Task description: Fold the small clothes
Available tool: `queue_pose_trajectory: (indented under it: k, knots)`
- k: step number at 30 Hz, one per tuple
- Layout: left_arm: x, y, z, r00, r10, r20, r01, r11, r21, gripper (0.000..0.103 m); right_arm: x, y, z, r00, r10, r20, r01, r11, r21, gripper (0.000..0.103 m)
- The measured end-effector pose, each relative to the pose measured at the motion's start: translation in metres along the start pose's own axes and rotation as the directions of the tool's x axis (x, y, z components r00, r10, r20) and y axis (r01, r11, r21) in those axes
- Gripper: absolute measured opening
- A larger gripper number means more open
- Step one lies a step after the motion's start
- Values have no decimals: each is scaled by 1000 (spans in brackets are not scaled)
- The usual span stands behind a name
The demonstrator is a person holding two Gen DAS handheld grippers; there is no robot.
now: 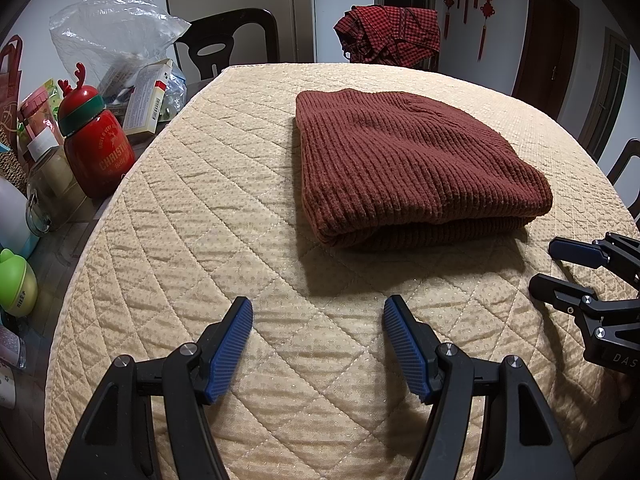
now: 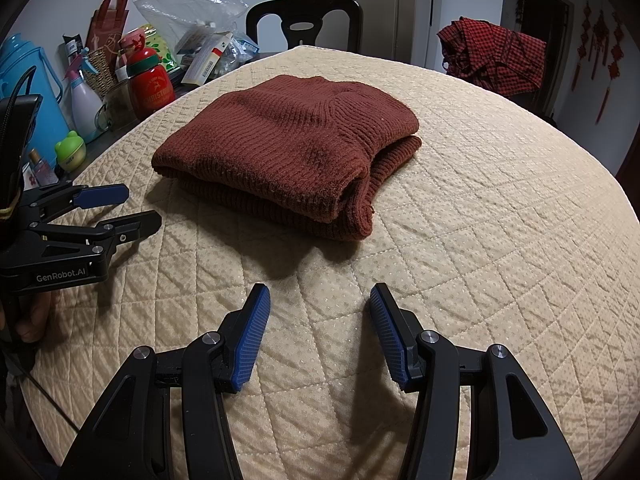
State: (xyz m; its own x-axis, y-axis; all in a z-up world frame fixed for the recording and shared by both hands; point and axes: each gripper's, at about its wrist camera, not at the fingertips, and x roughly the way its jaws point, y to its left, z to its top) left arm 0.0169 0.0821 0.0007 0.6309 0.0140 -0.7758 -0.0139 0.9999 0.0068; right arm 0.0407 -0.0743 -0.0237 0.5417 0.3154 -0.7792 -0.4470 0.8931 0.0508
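Observation:
A rust-brown ribbed knit garment point(image 1: 404, 164) lies folded in layers on the beige quilted table cover point(image 1: 224, 216); it also shows in the right wrist view point(image 2: 292, 140). My left gripper point(image 1: 318, 312) is open and empty, held over the cover short of the garment's near edge. My right gripper point(image 2: 320, 300) is open and empty, also short of the garment. Each gripper shows in the other's view: the right one point(image 1: 544, 264) at the right edge, the left one point(image 2: 140, 208) at the left edge, both open.
Clutter stands off the cover's left side: a red Christmas bottle point(image 1: 98, 140), a plastic bag point(image 1: 112, 32), boxes, a green frog jar point(image 2: 70, 152), a blue jug point(image 2: 24, 92). A red checked cloth point(image 1: 390, 34) hangs on a far chair. A dark chair point(image 2: 304, 24) stands behind the table.

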Motion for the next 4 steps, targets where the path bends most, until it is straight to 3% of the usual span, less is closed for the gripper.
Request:
queue_pose_trajectory:
  k: [4]
  knots:
    - [0,0,0,1000,-2,0,2,1000,-1,71,0,0,0,1000,-1,0,1,1000,-1,53]
